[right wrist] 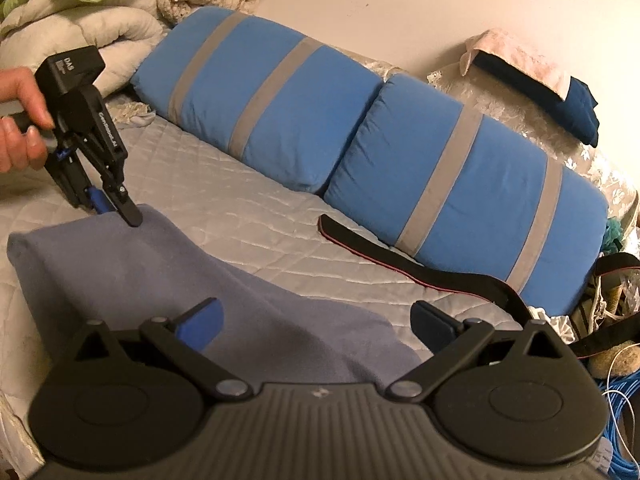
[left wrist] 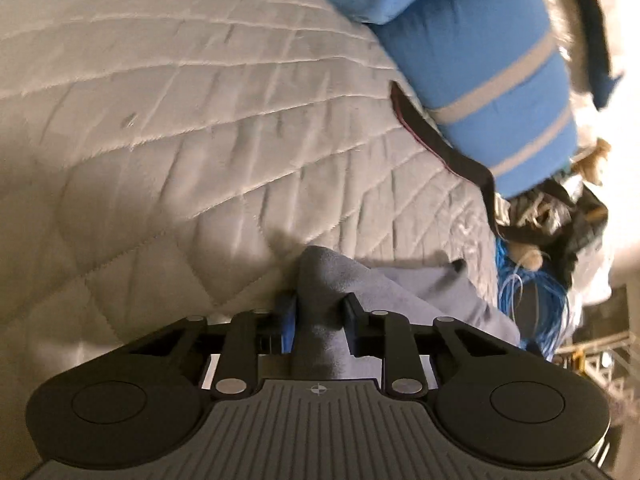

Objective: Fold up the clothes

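A grey-blue cloth lies on the quilted white bed cover. My left gripper is shut on a bunched edge of this cloth and holds it up. The right wrist view shows the left gripper pinching the cloth's far edge. My right gripper is open and empty, hovering over the near part of the cloth, its blue pads wide apart.
Two blue pillows with grey stripes lie along the back of the bed. A black strap lies in front of them. Crumpled bedding is at the far left. Blue cable is at the right edge.
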The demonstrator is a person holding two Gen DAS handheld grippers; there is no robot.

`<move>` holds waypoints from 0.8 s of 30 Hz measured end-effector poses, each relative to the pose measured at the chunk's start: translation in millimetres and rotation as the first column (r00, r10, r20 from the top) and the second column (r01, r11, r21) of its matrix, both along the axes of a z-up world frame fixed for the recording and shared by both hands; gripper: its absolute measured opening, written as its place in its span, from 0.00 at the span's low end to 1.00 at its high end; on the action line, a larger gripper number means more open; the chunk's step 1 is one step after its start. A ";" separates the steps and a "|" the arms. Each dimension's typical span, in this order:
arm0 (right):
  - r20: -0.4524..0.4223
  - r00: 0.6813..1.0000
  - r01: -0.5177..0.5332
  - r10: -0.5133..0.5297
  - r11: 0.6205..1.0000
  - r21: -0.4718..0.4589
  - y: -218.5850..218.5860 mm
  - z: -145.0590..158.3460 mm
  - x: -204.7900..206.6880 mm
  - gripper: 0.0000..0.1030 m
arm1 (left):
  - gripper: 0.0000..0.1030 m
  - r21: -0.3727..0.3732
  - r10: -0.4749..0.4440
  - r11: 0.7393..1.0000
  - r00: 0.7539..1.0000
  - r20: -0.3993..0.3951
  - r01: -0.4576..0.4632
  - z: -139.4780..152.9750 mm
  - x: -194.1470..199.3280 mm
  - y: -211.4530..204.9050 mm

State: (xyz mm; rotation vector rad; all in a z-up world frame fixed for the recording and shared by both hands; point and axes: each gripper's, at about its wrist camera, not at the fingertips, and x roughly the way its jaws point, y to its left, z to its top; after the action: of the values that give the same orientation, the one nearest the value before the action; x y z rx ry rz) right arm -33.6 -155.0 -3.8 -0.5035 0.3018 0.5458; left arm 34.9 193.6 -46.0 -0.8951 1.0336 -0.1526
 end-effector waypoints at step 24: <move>0.018 1.000 0.004 -0.004 1.000 0.000 3.9 1.2 -1.8 1.00 | 0.16 -0.200 -0.146 0.970 0.989 -0.021 0.139 -29.7 -14.5 -13.6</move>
State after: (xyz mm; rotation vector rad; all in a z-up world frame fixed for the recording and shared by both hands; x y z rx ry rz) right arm -35.4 -151.0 -2.6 -0.5075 0.2862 0.5369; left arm 20.4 179.9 -75.7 -1.0056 1.1304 -0.3670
